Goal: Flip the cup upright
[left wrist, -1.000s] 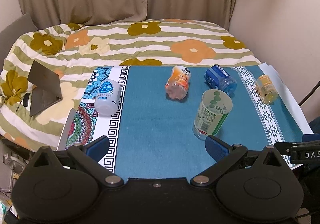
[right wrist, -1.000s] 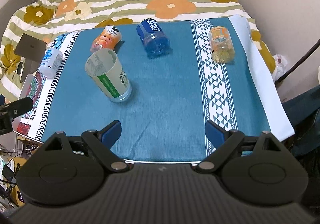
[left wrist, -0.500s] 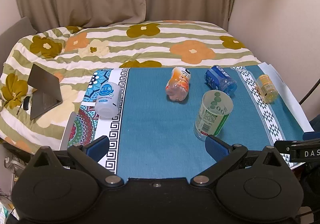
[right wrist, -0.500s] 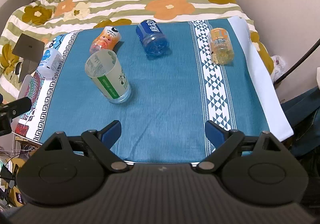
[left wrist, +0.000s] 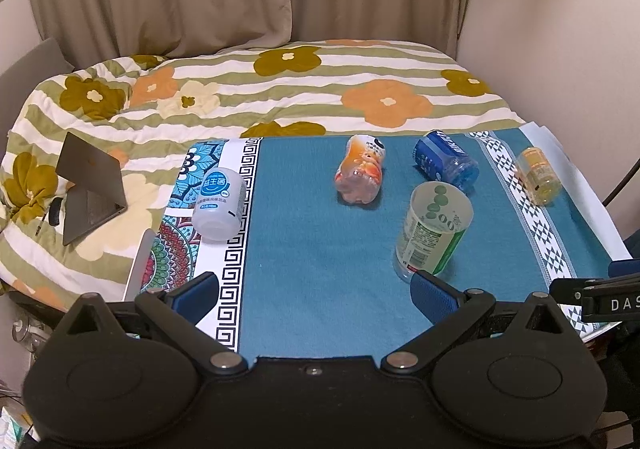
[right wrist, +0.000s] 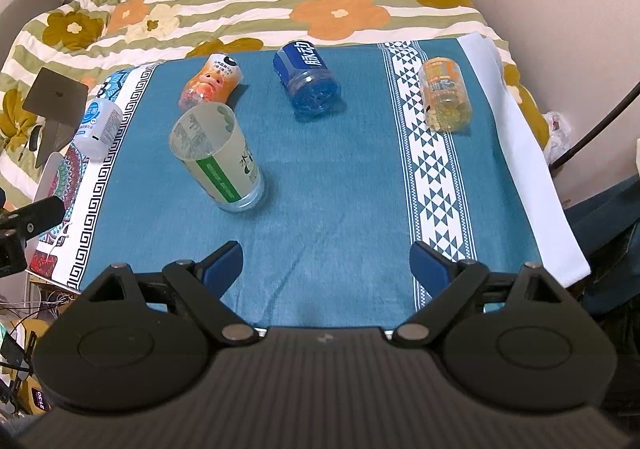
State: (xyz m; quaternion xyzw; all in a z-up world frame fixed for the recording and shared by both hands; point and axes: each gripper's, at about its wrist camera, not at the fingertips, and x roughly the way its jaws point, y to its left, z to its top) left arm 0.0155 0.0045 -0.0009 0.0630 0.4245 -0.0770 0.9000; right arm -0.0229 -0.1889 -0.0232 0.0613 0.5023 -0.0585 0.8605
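Observation:
A clear cup with a green and white label (left wrist: 432, 233) (right wrist: 218, 159) stands upright on the blue cloth, open mouth up. Several other cups lie on their sides: an orange one (left wrist: 362, 175) (right wrist: 210, 83), a blue one (left wrist: 444, 161) (right wrist: 306, 77), a yellow one (left wrist: 538, 177) (right wrist: 446, 93) and a white one (left wrist: 220, 203) (right wrist: 98, 123). My left gripper (left wrist: 314, 295) is open and empty at the near edge, its right finger just in front of the upright cup. My right gripper (right wrist: 326, 265) is open and empty over the near middle of the cloth.
The table with the blue patterned cloth (right wrist: 344, 177) stands against a bed with a flowered quilt (left wrist: 280, 89). A dark laptop stand (left wrist: 90, 185) lies on the bed at left. A wall (left wrist: 560, 29) runs along the right side.
Both grippers have drawn back and risen a little, so more of the bed and curtain shows. The cups have not moved.

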